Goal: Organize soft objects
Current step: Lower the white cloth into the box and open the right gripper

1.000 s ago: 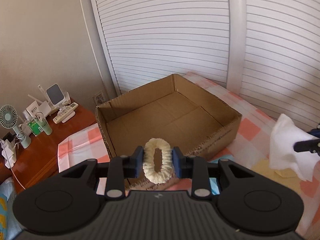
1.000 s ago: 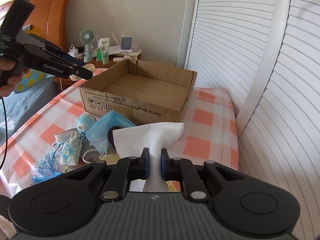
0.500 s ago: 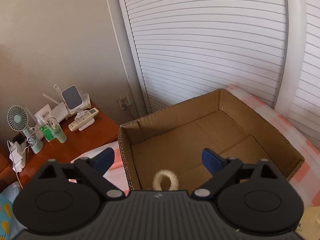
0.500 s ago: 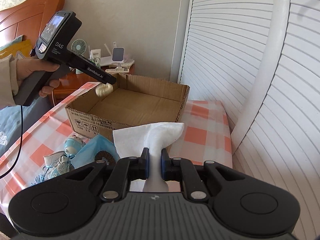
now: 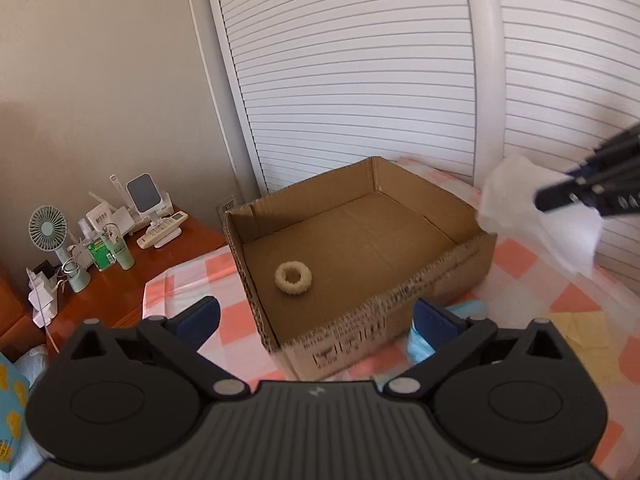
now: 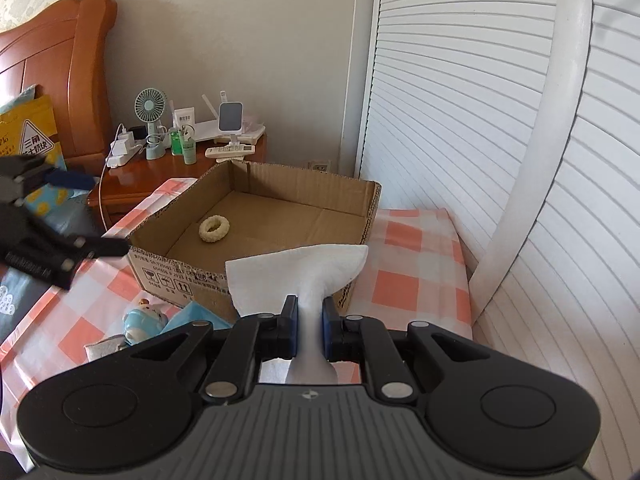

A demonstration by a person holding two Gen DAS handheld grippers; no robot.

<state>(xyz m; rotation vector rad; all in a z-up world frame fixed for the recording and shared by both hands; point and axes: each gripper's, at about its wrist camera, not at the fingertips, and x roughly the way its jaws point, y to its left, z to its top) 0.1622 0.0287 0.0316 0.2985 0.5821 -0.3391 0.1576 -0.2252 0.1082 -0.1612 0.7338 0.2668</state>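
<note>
The left gripper (image 5: 316, 318) angles downward with jaws opening wide and empty, while the right gripper (image 6: 309, 326) stays pinched tight.

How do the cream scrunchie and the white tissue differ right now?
The cream scrunchie lies free on the floor of the cardboard box; the white tissue is outside it, pinched in the right hand-held gripper. The scrunchie is a small closed ring; the tissue is a larger flat sheet, bunched where it is gripped. The left hand-held gripper is opening with nothing between its jaws. Both are pale and soft.
</note>
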